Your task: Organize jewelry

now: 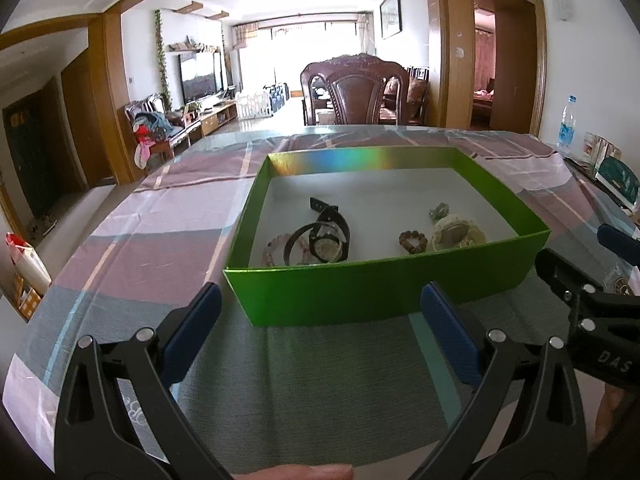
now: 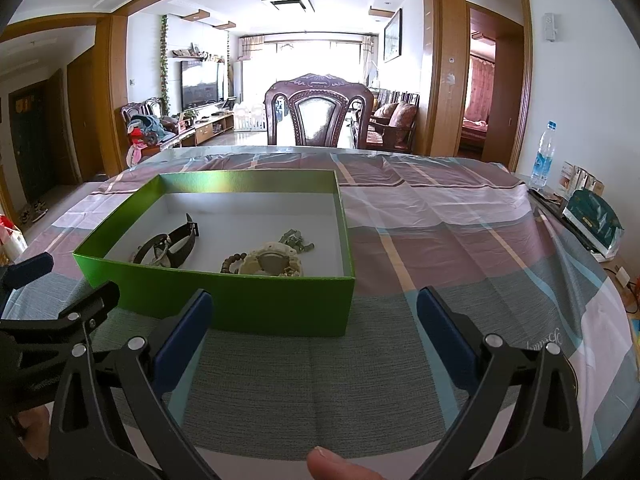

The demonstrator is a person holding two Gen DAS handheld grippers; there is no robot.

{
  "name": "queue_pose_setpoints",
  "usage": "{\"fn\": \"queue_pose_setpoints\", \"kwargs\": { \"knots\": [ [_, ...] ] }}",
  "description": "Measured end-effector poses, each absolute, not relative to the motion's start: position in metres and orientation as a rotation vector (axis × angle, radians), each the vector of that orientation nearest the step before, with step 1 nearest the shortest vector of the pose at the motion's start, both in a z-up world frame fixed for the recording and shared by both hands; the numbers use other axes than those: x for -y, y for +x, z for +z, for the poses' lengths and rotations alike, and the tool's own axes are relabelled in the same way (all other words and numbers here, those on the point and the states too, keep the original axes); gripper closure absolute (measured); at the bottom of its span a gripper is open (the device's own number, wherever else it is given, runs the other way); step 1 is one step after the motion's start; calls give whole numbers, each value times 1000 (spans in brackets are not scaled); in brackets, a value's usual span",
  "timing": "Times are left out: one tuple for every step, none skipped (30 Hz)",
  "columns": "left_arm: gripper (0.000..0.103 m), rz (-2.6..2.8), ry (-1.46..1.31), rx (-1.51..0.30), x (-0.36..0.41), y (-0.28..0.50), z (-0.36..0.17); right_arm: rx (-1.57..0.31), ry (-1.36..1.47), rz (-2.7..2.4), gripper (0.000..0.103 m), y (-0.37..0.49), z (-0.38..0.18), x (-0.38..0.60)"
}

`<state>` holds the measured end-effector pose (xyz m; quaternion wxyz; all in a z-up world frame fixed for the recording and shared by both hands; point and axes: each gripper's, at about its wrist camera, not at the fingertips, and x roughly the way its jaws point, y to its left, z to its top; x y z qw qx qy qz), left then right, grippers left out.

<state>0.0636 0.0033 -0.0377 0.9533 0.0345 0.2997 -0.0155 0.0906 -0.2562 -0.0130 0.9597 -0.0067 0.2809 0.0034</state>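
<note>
While daylight floods in from the far windows, a table w/ a plaid cloth point(image 2: 460, 216) in pink, grey and mauve fills the near half of the room. Far side: a carved dark wooden chair point(image 2: 318, 114) pushed up to the edge; beyond it a TV point(image 2: 200, 82) on the left wall and a sofa point(image 2: 394, 122) on the right. At the table's far right edge stand a water bottle point(image 2: 543, 158) and a teal packet point(image 2: 594, 216).

On the cloth sits an open green box point(image 1: 384, 292), white inside. Jewelry lies in it: a black-strap watch point(image 1: 328, 236) toward the left, a pink bead bracelet point(image 1: 276, 250) touching it, a brown bead ring point(image 1: 413, 242) just beside a cream-coloured ornate piece point(image 1: 456, 232) on the right, and a small metal charm point(image 1: 440, 211) behind that.

Box's near wall stands btwn both tools and the contents. Left gripper point(image 1: 320, 328) hangs just short of that wall, jaws spread wide, nothing btwn them. Right gripper point(image 2: 316, 328) sits near the box's near right corner, likewise spread apart and empty. A fingertip point(image 2: 336, 464) shows at the bottom edge.
</note>
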Motion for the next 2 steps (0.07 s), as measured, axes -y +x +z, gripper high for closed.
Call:
{"fn": "queue_pose_setpoints", "kwargs": {
  "knots": [
    [4,-31,69,-611,-4,64,-38,-570,-13,7,4,91,-13,256],
    [4,-32,67,-612,-4,64,-38,-570,-13,7,4,91,-13,256]
  ]
}}
